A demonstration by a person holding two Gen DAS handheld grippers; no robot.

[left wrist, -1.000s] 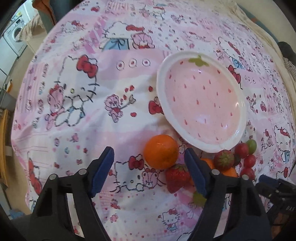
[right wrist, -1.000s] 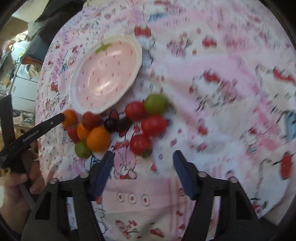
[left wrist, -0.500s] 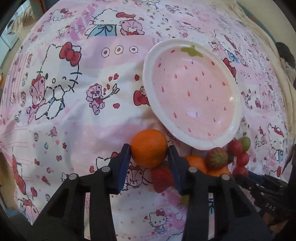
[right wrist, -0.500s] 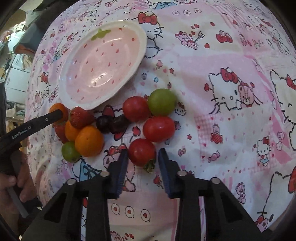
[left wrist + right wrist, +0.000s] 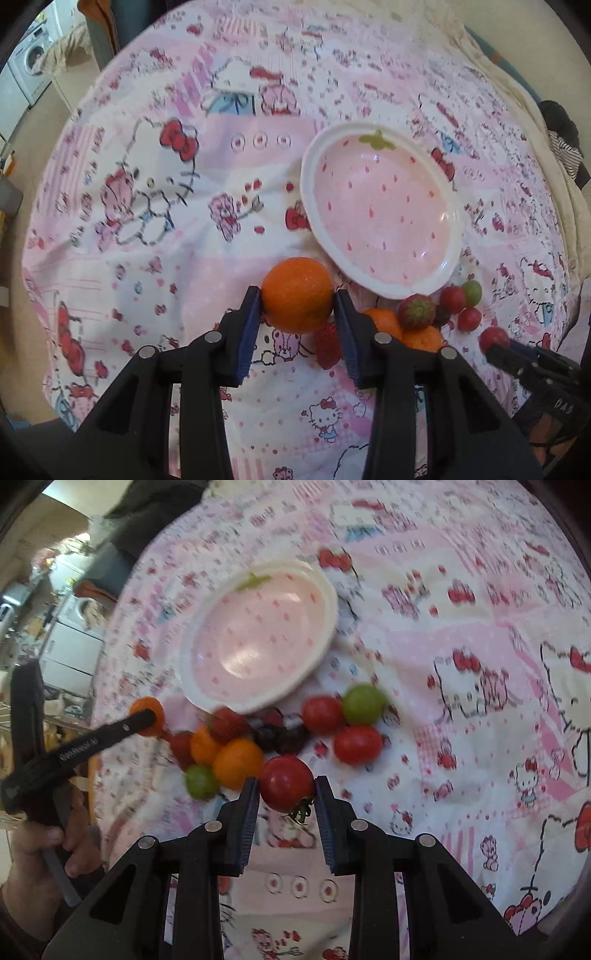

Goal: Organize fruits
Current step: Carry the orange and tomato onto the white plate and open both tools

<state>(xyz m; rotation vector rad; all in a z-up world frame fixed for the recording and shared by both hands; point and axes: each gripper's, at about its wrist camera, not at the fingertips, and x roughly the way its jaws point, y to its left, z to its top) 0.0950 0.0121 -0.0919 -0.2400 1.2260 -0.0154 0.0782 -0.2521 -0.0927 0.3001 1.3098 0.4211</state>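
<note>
Now left gripper (image 5: 297, 306) clenches the round orange (image 5: 297, 294); right gripper (image 5: 285, 796) clenches a tomato (image 5: 286, 782), stem downward.

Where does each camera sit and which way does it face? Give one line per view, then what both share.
Left wrist: on the left gripper, looking steeply down at the orange clamped in it; its two black fingers show.
Right wrist: on the right gripper, looking down at the red tomato it holds; its fingers and the person's left hand show.
Shared: the strawberry plate, the fruit pile and the patterned cloth.
</note>
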